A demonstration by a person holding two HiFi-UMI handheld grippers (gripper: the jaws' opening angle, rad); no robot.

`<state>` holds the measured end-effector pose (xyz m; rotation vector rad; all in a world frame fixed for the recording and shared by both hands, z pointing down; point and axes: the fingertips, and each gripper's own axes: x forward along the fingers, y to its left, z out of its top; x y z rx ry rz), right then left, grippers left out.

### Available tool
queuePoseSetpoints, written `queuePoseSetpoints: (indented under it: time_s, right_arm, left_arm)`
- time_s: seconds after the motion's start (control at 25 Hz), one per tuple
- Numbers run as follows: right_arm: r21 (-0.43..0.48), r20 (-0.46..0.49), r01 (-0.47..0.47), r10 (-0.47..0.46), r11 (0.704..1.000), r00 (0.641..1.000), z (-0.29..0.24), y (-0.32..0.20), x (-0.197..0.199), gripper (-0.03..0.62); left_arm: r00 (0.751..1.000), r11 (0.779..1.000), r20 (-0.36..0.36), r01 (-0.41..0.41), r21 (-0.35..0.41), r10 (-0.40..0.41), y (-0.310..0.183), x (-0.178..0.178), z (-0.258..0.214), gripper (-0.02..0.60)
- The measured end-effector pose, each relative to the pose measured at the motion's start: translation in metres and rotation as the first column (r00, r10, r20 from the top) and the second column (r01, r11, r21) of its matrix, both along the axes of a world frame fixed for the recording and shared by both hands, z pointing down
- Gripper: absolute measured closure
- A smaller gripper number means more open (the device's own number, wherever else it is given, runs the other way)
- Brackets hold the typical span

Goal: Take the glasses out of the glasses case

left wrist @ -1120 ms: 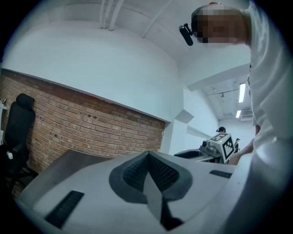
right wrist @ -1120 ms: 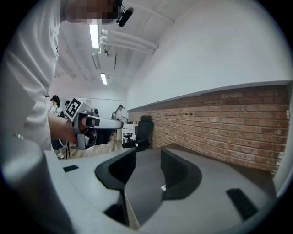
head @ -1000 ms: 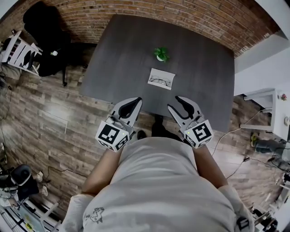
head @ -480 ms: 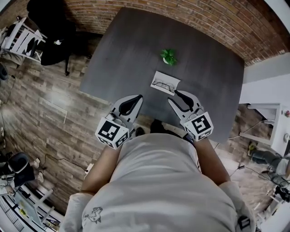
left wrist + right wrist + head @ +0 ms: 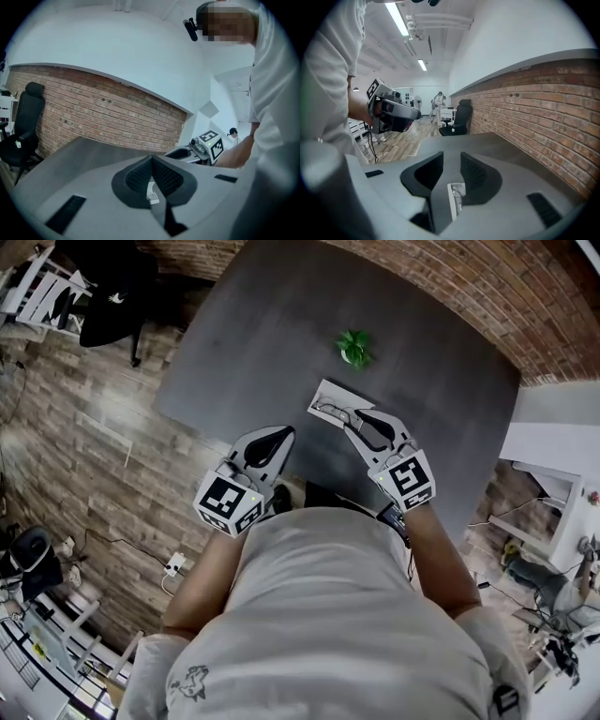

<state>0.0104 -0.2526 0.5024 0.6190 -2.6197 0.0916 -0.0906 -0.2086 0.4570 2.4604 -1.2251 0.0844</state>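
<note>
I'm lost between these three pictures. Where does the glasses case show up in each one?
Head view: the glasses case lies on the dark table, just below the small green plant.
Left gripper view: probably the little white patch low in the centre; it is too small to be sure.
Right gripper view: low centre, its white edge showing.
Shared landmark: the brick wall.

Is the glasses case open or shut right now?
Open, it seems: in the head view the white glasses case lies flat with the glasses visible inside it.
</note>
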Motion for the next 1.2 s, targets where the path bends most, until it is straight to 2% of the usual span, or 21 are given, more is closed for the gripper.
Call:
queuePoseSetpoints:
  time_s: [0.4,0.68,0.92,1.2]
  right_arm:
    - [-0.140,-0.141,0.078,-0.098,0.987,0.985,0.076,-0.017,0.001,0.493]
    - [-0.201,-0.213,0.094,-0.138,0.975,0.967,0.124,-0.025,0.002,0.510]
    - [-0.249,-0.283,0.099,-0.170,0.963,0.944,0.163,-0.026,0.005,0.520]
    - [-0.261,-0.328,0.115,-0.201,0.958,0.923,0.192,-0.032,0.005,0.530]
  left_arm:
    - [0.998,0.996,0.061,0.027,-0.088,-0.022,-0.018,0.003,0.046,0.571]
    - [0.996,0.991,0.088,0.013,-0.130,-0.002,-0.029,0.011,0.071,0.571]
    - [0.995,0.986,0.095,0.011,-0.164,0.004,-0.035,0.015,0.088,0.571]
    - [0.994,0.981,0.108,0.015,-0.192,0.006,-0.042,0.016,0.108,0.571]
